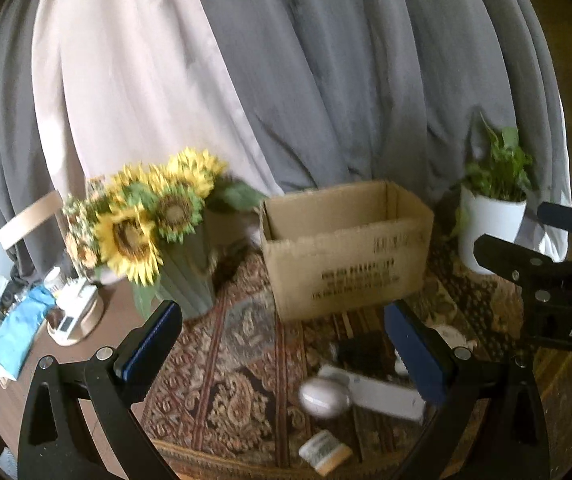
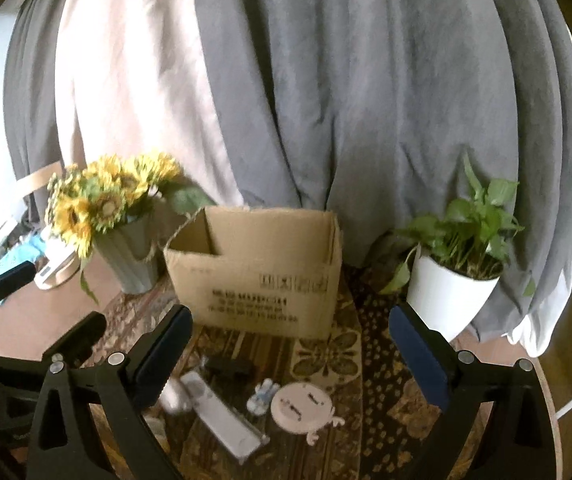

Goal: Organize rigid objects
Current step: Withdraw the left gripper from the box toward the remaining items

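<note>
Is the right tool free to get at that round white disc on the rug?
Probably yes. The right tool stands open with nothing held, and the round white disc lies uncovered between its fingers; only small batteries sit beside it.

A home: curtains (image 2: pixel 286 100), sunflower vase (image 2: pixel 133 256), potted plant (image 2: pixel 454 288).

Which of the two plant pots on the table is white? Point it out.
The white pot at the right, holding leafy green plants. The other, the ribbed grey-green vase left of the cardboard box, holds sunflowers.
</note>
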